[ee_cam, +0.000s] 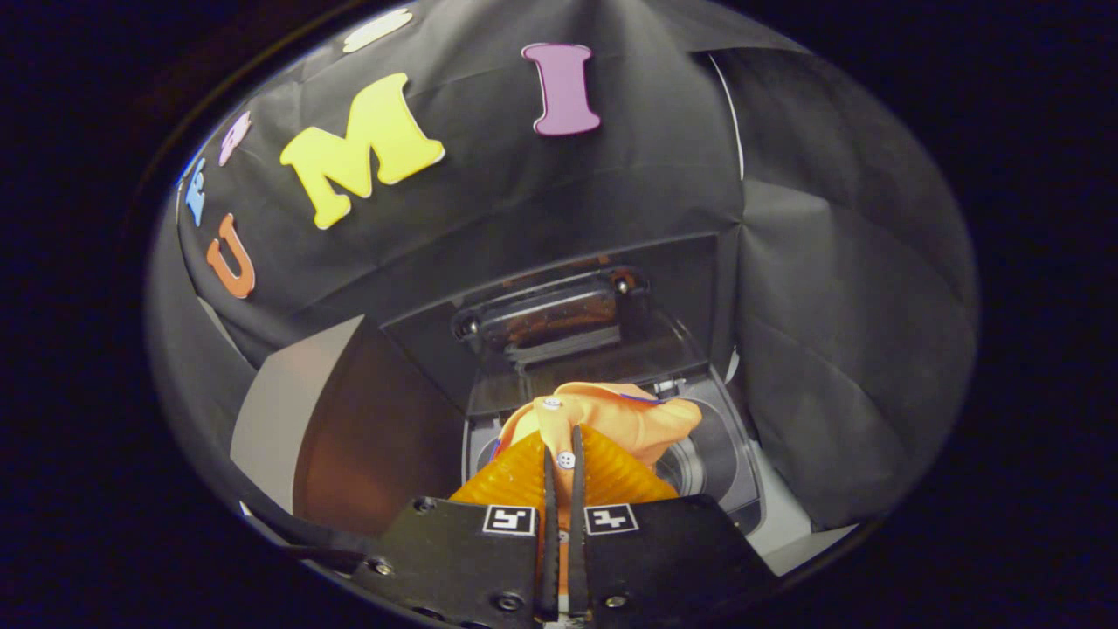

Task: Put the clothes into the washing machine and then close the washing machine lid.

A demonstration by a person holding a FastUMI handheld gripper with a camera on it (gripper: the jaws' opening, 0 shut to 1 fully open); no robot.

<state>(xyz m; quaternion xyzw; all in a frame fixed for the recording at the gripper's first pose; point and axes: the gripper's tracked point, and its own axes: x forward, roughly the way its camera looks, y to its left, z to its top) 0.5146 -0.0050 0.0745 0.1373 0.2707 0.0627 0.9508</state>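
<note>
We see our claw (pixel 564 441) pressed nearly together, both fingers (pixel 549 524) pinching an orange shirt (pixel 611 419) with white buttons along its placket, the cloth bunching out ahead of the fingertips. The shirt hangs over the open mouth of the washer (pixel 725 454), whose round drum opening shows just beyond and to the right of the cloth. Behind it the lid (pixel 559 323) stands raised, its dark handle facing us, and to the left of the washer we make out a pale panel (pixel 288 411) against the black booth wall (pixel 838 332).
</note>
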